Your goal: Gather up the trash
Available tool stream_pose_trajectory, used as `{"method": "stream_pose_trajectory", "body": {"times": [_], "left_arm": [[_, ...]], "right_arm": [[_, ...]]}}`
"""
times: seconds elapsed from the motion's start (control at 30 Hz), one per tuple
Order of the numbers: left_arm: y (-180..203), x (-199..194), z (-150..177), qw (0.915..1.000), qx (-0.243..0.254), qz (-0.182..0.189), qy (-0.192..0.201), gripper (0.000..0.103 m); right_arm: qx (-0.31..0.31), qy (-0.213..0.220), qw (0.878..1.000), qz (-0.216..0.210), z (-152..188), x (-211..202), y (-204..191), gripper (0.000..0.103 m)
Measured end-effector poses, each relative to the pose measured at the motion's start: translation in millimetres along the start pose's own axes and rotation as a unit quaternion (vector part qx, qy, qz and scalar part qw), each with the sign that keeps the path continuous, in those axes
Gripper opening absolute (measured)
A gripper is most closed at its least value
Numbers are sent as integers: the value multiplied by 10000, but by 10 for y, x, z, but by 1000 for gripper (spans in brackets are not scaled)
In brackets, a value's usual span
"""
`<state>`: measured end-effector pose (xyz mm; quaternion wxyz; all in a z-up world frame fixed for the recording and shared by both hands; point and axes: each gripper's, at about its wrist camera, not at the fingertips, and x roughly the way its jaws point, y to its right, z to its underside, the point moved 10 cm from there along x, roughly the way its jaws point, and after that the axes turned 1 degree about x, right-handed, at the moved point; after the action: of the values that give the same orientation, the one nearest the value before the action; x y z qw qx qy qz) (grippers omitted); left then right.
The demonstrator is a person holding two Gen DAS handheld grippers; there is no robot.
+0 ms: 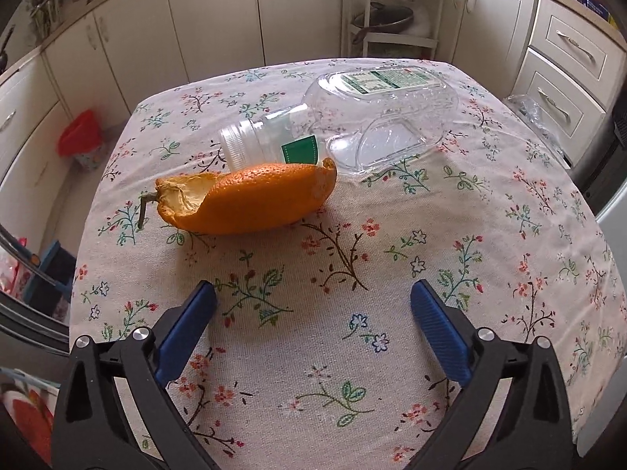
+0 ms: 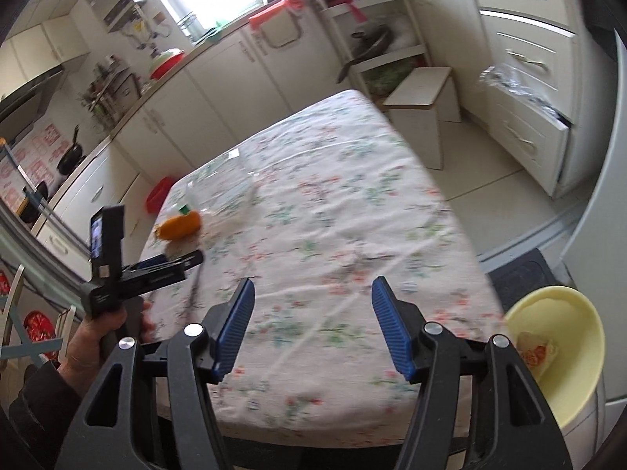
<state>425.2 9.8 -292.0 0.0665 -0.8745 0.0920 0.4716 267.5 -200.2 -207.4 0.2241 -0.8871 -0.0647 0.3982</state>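
Observation:
An orange peel (image 1: 250,199) lies on the floral tablecloth (image 1: 352,274), with a clear empty plastic bottle (image 1: 352,117) on its side just behind it. My left gripper (image 1: 313,297) is open and empty, a short way in front of the peel. In the right wrist view the peel (image 2: 180,225) and the bottle (image 2: 219,199) are at the table's far left, with the left gripper (image 2: 172,264) beside them. My right gripper (image 2: 311,290) is open and empty above the table's near edge. A yellow bin (image 2: 564,352) with some trash inside stands at the right.
A red-lined bin (image 1: 80,137) stands on the floor left of the table. A stool (image 2: 423,105) stands beyond the table's far corner. Cabinets (image 1: 196,11) and drawers (image 2: 521,58) surround the table. A plastic bag (image 1: 537,113) hangs from a drawer at the right.

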Motion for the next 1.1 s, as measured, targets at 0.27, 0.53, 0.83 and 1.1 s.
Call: {"method": "stream_pose_trajectory", "body": {"times": [0.27,0.53,0.83,1.1], "left_arm": [[3,-2,3,10000,-6,6,2,96],[1,-3,3,10000,-6,7,2,96],[1,-3,3,10000,-6,8,2,96],[3,-2,2,10000,-5,8,2,96]], "right_arm": [[-265,-119,9990,-342,112,115,-437,63],[-170,-205,9985,-485,217,143,-569,64],[-81,-51,9988,-485,146,24,-605,66],[29,-3,9992,-404,130,-22,-472,67]]}}
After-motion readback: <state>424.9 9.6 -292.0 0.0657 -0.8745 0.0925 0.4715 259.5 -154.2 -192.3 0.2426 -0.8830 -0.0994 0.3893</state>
